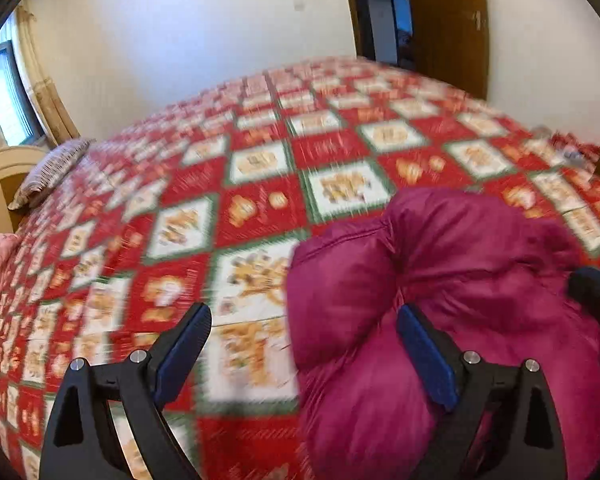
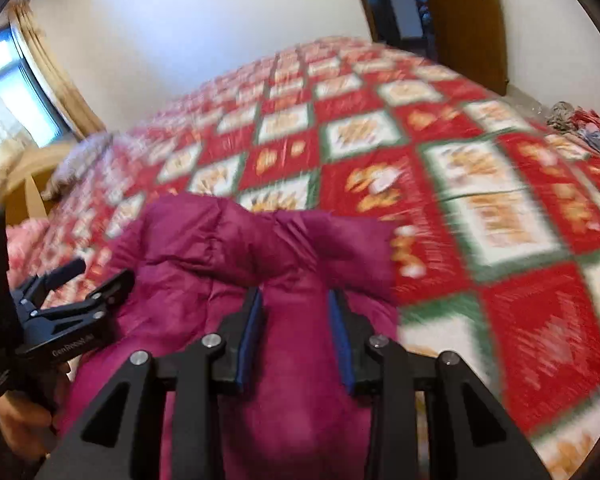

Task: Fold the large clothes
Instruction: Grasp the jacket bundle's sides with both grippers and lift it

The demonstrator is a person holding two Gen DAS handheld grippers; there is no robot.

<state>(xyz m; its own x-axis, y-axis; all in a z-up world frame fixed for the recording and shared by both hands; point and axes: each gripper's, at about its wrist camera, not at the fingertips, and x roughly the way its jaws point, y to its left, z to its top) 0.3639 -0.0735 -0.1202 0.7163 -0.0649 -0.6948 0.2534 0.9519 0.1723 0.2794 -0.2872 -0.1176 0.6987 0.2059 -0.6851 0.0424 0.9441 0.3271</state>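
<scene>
Both views are blurred. My right claw (image 2: 296, 336) grips a thick fold of the magenta padded jacket (image 2: 228, 264) between its blue pads. My left claw (image 1: 304, 356) is wide open, its right finger lying against the same jacket, nothing held. The jacket lies bunched on the bed (image 1: 204, 184), on a red and white checkered cover, near its close edge.

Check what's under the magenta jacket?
The jacket lies bunched on the red patchwork quilt, which shows all around it. Whatever sits directly beneath the jacket is covered. The right hand-held gripper has its fingers around a jacket fold.
</scene>
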